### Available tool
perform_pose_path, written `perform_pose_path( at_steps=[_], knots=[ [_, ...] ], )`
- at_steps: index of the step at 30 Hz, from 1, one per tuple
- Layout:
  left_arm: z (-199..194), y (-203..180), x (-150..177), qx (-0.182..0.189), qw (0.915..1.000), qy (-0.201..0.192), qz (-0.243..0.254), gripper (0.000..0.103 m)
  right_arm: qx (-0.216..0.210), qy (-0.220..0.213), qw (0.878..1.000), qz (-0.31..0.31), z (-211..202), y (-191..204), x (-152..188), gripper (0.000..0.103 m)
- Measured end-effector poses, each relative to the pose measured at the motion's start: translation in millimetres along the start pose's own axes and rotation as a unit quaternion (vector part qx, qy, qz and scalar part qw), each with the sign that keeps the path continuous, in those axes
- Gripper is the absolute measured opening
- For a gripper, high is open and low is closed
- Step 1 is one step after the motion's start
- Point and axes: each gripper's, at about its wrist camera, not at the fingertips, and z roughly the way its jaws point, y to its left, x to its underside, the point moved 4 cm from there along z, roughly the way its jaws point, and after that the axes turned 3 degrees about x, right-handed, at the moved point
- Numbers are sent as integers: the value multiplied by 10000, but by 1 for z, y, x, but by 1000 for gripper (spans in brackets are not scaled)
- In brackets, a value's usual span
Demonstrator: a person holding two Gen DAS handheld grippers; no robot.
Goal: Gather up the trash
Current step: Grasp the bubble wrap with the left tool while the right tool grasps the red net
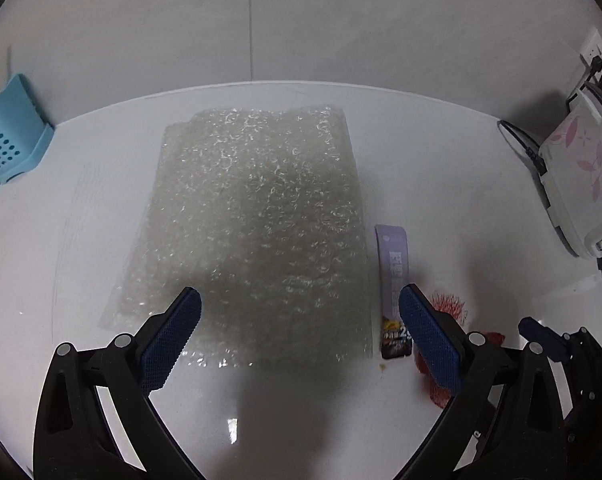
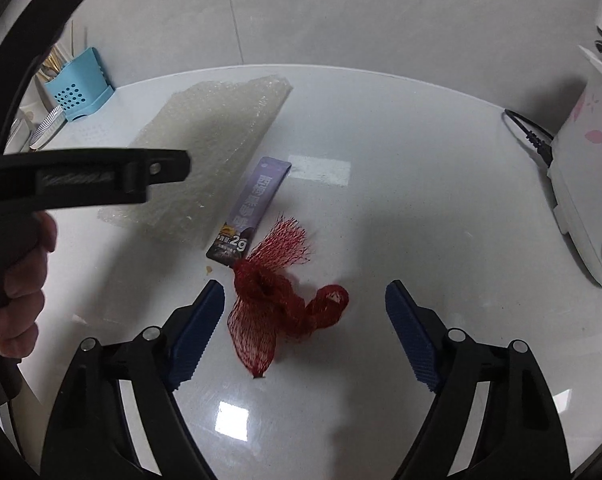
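Observation:
A clear bubble-wrap sheet (image 1: 253, 216) lies flat on the white table; it also shows in the right wrist view (image 2: 205, 140). My left gripper (image 1: 301, 300) is open, hovering over the sheet's near edge. A purple snack wrapper (image 1: 395, 276) lies right of the sheet, seen too in the right wrist view (image 2: 257, 204). A crumpled red mesh net (image 2: 281, 296) lies by the wrapper's near end, between my right gripper's open jaws. My right gripper (image 2: 305, 292) is open just above it. The net (image 1: 449, 308) is partly hidden behind my left gripper's right finger.
A blue perforated utensil holder (image 1: 13, 132) stands at the far left by the wall, also in the right wrist view (image 2: 79, 88). A white appliance with pink flowers (image 1: 581, 172) and its black cord (image 2: 529, 132) sit at the right. The left hand-held gripper's body (image 2: 81, 180) crosses the right wrist view.

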Motion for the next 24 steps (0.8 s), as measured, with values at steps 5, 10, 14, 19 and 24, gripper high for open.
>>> perform_pose_path(
  at_steps=[5,10,14,19,24],
  knots=[
    [31,-7,-15,-127,9996,236,73,97,-38,174,9998,-61,14,1,-4,75],
    [52,-2,-20,-197,9986,464,-126,96,-82,305,9995,-80,24,0,-2,72],
    [56,1,-21,-285,9984,447,-183,94,-215,393,9990,-18,30,-4,-2,66],
    [55,5,-21,-429,9975,504,-252,82,-310,382,9988,-15,33,-4,-1,55],
    [48,10,-20,-419,9971,498,-392,43,-416,366,9985,-35,33,0,-2,38]
  ],
)
